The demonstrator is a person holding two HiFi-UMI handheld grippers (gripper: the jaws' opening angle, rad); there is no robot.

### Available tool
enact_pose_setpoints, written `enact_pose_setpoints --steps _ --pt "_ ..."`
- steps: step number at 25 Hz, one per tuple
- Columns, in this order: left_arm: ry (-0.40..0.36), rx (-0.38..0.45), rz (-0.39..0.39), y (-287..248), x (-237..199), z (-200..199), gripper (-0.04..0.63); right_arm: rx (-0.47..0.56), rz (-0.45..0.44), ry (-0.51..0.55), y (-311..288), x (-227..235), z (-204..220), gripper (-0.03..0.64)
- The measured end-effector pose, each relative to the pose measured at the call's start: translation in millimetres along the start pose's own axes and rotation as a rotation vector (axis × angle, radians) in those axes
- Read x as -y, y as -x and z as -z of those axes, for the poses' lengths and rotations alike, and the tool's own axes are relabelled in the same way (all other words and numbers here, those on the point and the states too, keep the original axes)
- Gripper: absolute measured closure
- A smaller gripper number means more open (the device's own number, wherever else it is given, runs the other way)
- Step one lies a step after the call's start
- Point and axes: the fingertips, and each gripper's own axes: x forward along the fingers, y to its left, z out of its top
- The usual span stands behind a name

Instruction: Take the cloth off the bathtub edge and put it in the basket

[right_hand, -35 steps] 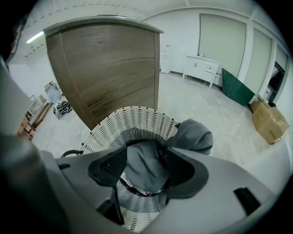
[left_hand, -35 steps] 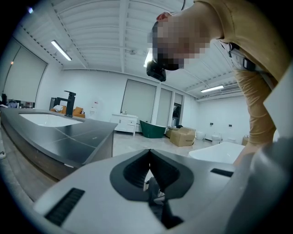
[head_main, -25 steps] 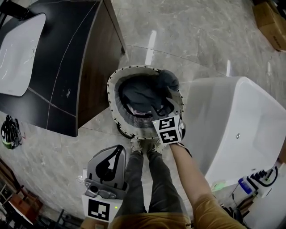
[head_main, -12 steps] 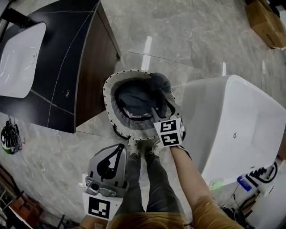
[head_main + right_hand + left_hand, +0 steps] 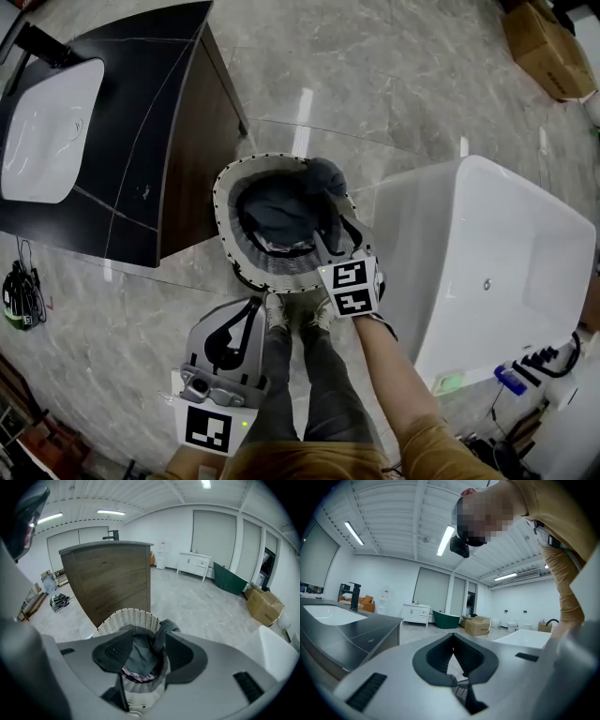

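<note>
A dark grey cloth [image 5: 286,206] lies in the round white wicker basket [image 5: 225,246], and one fold [image 5: 325,174] hangs over the far right rim. The white bathtub [image 5: 487,253] stands to the right of the basket. My right gripper [image 5: 328,239] hovers over the basket's near right rim. Its jaws are apart and closing, the pads press on nothing, and the cloth [image 5: 140,651] in the basket [image 5: 123,619] shows through the gap of the right gripper [image 5: 147,641]. My left gripper [image 5: 246,314] hangs low beside the person's left leg, tips together and holding nothing. The left gripper [image 5: 453,637] points out into the room.
A dark vanity [image 5: 178,141] with a white sink [image 5: 47,131] stands left of the basket. The person's feet [image 5: 295,314] are just in front of it. A cardboard box [image 5: 544,47] sits at the far right, cables and a plug strip [image 5: 539,361] lie beside the tub, and a helmet-like item [image 5: 19,295] lies at the left.
The head camera has shifted a little. My right gripper has edged slightly right along the basket's near rim. The cloth stays in the basket and the left gripper holds still.
</note>
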Motion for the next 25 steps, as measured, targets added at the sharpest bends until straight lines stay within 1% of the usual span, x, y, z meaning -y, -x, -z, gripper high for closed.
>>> enact_pose_setpoints --steps 5,9,18,21,25 --pt "-0.015 0.019 0.014 4 13 -22 0.589 0.055 0.009 0.005 34 1 -24 0.481" --pt "-0.024 0.036 0.024 8 22 -40 0.589 0.105 0.022 0.014 64 4 -48 0.524" --pt "-0.035 0.051 0.062 12 46 -79 0.589 0.206 0.068 0.013 140 16 -103 0.575" --pt "-0.051 0.063 0.077 11 53 -95 0.589 0.243 0.091 0.01 168 21 -121 0.609" --pt "-0.07 0.087 0.089 7 60 -116 0.589 0.305 0.111 0.01 207 29 -148 0.612"
